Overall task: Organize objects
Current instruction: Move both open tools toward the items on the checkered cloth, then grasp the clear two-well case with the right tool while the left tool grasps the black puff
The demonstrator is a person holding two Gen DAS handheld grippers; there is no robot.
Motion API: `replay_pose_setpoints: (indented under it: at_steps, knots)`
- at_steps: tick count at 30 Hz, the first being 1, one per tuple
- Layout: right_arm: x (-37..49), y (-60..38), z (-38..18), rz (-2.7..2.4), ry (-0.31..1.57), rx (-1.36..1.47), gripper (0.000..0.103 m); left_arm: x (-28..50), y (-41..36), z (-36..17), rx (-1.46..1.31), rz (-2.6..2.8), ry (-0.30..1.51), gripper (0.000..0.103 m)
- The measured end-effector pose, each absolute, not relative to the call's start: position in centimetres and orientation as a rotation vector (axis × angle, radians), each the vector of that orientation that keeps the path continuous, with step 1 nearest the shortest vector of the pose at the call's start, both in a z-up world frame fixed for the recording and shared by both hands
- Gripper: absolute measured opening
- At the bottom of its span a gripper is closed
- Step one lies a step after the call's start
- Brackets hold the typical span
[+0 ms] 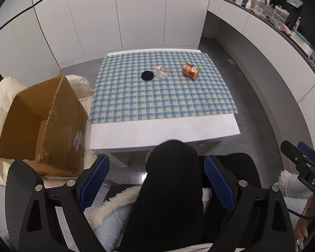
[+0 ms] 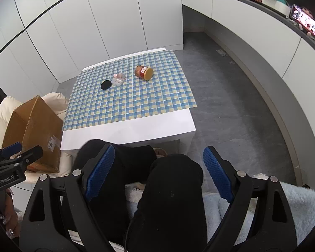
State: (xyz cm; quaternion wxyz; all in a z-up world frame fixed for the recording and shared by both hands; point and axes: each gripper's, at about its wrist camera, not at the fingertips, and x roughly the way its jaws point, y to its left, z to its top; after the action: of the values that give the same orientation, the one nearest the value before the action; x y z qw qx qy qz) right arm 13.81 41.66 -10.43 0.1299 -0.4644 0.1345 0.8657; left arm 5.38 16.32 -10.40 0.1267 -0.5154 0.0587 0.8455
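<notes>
On the checked cloth (image 1: 157, 96) covering most of the white table (image 1: 163, 130), three things are lying near its far side: a black round pad (image 1: 147, 75), a clear glass bottle (image 1: 162, 72) touching the pad's right side, and a gold tin (image 1: 190, 70) lying on its side, a little apart to the right of the bottle. Left of the table, an open cardboard box (image 1: 42, 124) is sitting tilted on a cream cushion (image 1: 2, 96), just beside the table's near corner. Nearer than the table, the left gripper (image 1: 157, 185) is hanging with its jaws wide and gripping nothing, over the person's black-clad knee (image 1: 170, 180). The right gripper (image 2: 159, 173) is likewise gaping wide and empty over the knees, well apart from the table's things.
</notes>
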Motion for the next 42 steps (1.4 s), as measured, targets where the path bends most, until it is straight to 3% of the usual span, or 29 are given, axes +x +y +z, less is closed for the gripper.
replay_pose_setpoints:
  at_steps: [11, 21, 30, 36, 42]
  knots:
    - [6.6, 42.5, -14.4, 2.56, 0.409, -1.372, 0.089, -0.6, 14.3, -13.4, -1.542, 2.566, 0.037, 0.092]
    - [-3.1, 42.8, -19.9, 2.562, 0.414, -1.455, 0.089, -9.0, 14.5, -19.7, -1.624, 2.596, -0.033, 0.092]
    - [-13.8, 41.8, -27.2, 2.485, 0.598, -1.522, 0.089, -17.9, 14.6, -26.3, -1.748, 2.625, -0.098, 0.092]
    - [-21.1, 41.5, -31.9, 2.394, 0.819, -1.475, 0.089, -22.6, 14.2, -30.4, -1.828, 2.599, -0.185, 0.092]
    - [-26.6, 39.5, -34.8, 2.358, 0.769, -1.481, 0.089, -25.0, 14.0, -32.8, -1.874, 2.579, -0.223, 0.092]
